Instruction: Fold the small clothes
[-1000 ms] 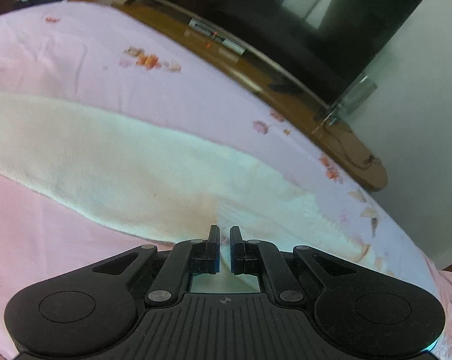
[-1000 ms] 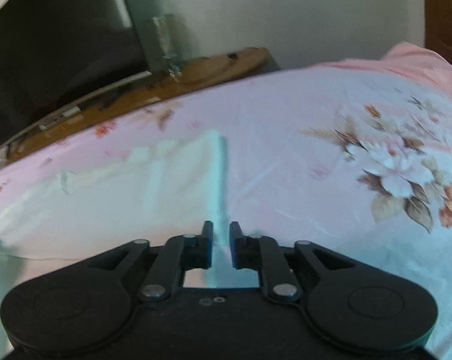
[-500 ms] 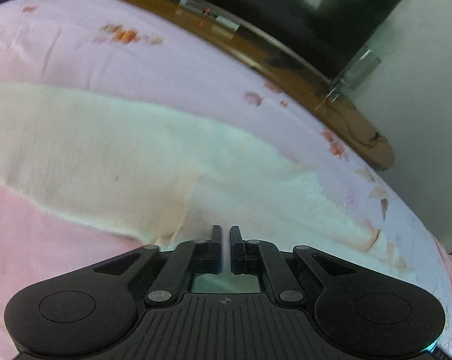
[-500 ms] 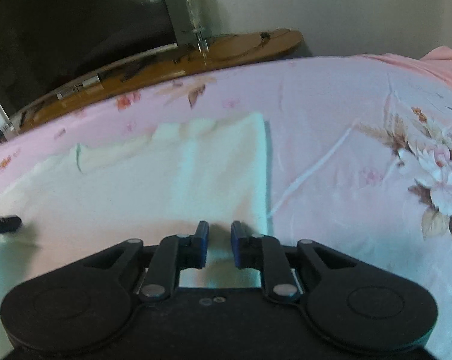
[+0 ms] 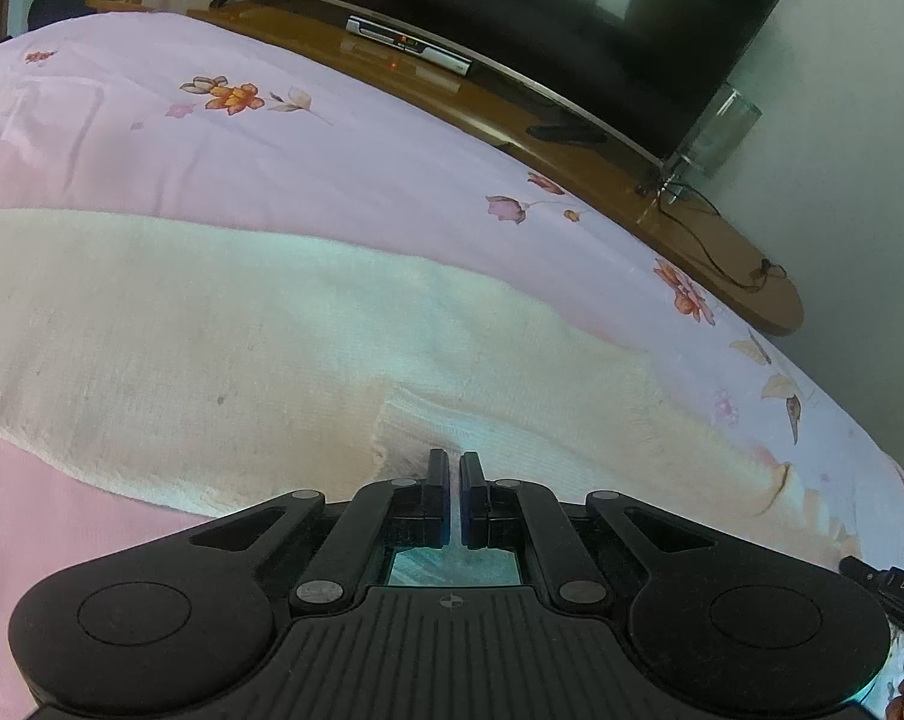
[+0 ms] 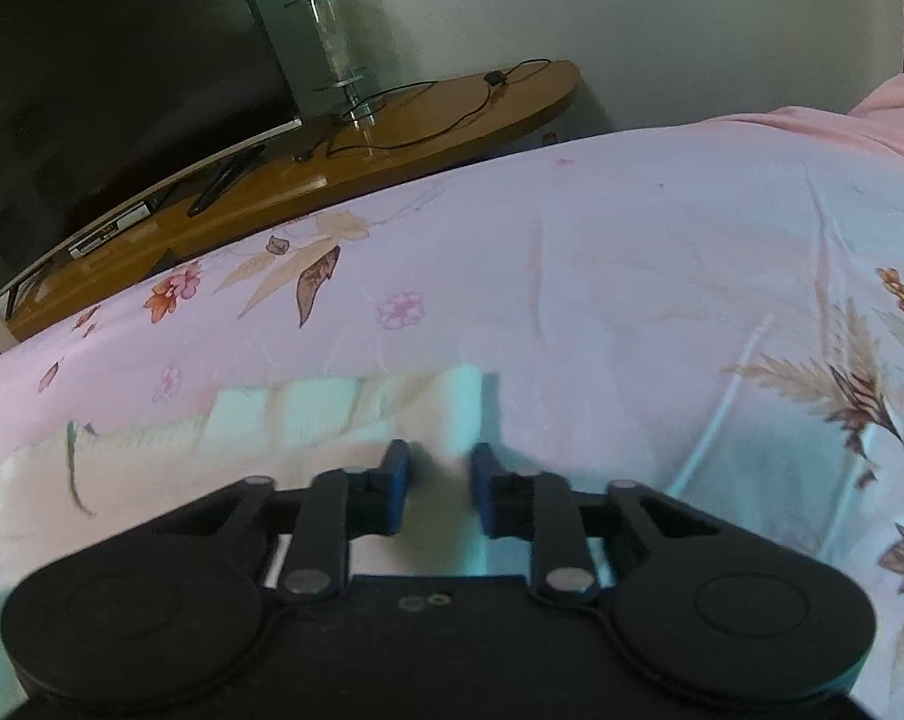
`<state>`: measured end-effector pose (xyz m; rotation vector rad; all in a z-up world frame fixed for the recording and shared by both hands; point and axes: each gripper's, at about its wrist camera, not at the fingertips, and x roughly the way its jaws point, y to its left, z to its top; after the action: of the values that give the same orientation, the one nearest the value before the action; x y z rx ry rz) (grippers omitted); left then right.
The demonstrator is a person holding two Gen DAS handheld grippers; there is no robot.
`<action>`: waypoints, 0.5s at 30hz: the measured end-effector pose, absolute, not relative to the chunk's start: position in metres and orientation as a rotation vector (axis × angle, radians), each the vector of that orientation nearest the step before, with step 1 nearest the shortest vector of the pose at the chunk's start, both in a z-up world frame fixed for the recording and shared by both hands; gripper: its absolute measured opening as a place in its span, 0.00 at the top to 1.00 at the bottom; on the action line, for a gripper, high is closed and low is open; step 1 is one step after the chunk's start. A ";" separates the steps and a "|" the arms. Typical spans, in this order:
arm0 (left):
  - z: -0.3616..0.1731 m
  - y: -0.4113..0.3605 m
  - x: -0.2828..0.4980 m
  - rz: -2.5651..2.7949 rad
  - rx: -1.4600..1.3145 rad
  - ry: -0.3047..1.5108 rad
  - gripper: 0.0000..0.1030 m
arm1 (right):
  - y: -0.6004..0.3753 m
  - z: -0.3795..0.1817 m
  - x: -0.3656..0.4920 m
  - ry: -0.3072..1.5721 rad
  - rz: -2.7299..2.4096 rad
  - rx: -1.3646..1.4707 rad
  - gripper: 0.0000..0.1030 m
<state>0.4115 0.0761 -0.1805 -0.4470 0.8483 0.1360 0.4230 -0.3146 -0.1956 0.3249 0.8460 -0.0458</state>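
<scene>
cream cloth spans pink bedsheet; right gripper at its edge.

Cream-white knit garment, faint tan tint near its lower fold, small dark specks on the left part. Bedsheet pale pink-lilac, printed with orange and pink flowers, tan and brown leaves; larger white-and-brown floral print at the right in the right wrist view. TV stand glossy brown wood. TV black screen. Wall off-white grey. Both grippers black: left gripper, right gripper with blue pads.
</scene>
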 end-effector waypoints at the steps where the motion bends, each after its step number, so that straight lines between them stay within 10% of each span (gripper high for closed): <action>1: -0.181 0.076 0.411 0.136 -0.442 0.847 0.97 | -0.312 -0.194 0.423 0.839 -0.054 0.284 0.91; 15: -0.171 0.069 0.397 0.108 -0.401 0.876 0.96 | -0.289 -0.164 0.377 0.784 0.023 0.197 0.80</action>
<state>0.3965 0.0690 -0.1709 -0.4010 0.8762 0.1085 0.3771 -0.2892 -0.1641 0.1973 0.7842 0.0231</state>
